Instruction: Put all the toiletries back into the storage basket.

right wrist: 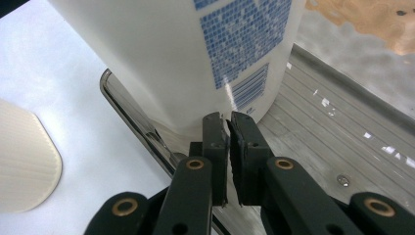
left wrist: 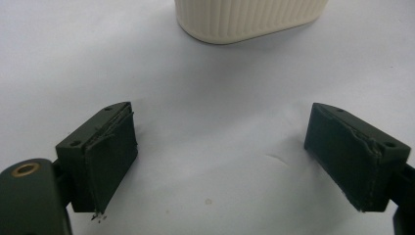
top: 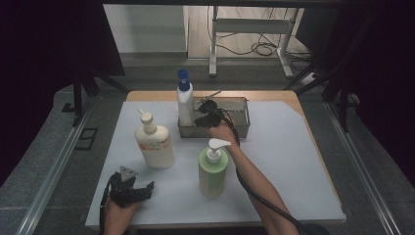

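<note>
Tray near far edge of table, about centre. Tall bottle standing in tray's left end. Right gripper over tray, just right of tall bottle. Pump bottle left of centre. Second pump bottle before tray. Left gripper near front left corner.
</note>
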Action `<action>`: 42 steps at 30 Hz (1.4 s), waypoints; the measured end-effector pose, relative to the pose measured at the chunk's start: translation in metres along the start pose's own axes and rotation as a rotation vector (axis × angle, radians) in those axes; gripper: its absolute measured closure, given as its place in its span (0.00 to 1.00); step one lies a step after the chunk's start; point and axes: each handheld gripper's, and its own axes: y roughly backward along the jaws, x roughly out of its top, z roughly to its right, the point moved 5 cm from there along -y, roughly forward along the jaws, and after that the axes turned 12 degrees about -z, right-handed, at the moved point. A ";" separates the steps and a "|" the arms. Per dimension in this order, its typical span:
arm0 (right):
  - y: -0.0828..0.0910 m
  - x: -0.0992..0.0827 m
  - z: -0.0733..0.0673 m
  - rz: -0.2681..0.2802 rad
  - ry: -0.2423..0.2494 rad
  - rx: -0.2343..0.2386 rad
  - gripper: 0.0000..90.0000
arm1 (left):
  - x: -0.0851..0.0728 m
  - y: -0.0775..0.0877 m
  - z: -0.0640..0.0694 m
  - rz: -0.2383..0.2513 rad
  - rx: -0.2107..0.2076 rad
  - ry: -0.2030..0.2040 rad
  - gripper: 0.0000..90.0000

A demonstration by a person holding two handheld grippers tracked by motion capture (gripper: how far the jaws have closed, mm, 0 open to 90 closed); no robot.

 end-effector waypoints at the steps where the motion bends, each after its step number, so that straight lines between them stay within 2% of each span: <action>1: 0.000 0.000 0.000 0.000 0.001 0.000 0.95 | 0.000 0.000 0.000 0.000 0.000 0.000 0.13; 11: 0.000 -0.002 0.001 0.011 0.008 -0.005 0.90 | 0.000 0.000 0.000 0.000 0.000 0.000 0.13; 13: 0.001 -0.003 0.001 0.018 0.002 0.005 0.89 | 0.000 0.000 0.000 -0.001 0.000 -0.001 0.13; 19: 0.008 -0.004 0.001 0.031 0.017 -0.003 0.84 | 0.000 0.000 0.000 -0.001 0.001 -0.001 0.13; 22: 0.015 -0.005 0.001 0.044 0.021 -0.008 0.78 | 0.000 0.000 0.000 0.000 -0.001 0.001 0.13; 29: 0.028 -0.011 0.006 0.067 0.019 0.001 0.58 | 0.000 0.000 0.000 -0.001 0.000 -0.001 0.13; 35: 0.040 -0.016 0.008 0.095 0.015 0.001 0.49 | 0.000 0.000 0.000 -0.001 0.000 -0.001 0.13; 42: 0.049 -0.022 0.003 0.100 0.042 -0.001 0.40 | 0.000 0.000 0.000 -0.001 0.000 0.000 0.13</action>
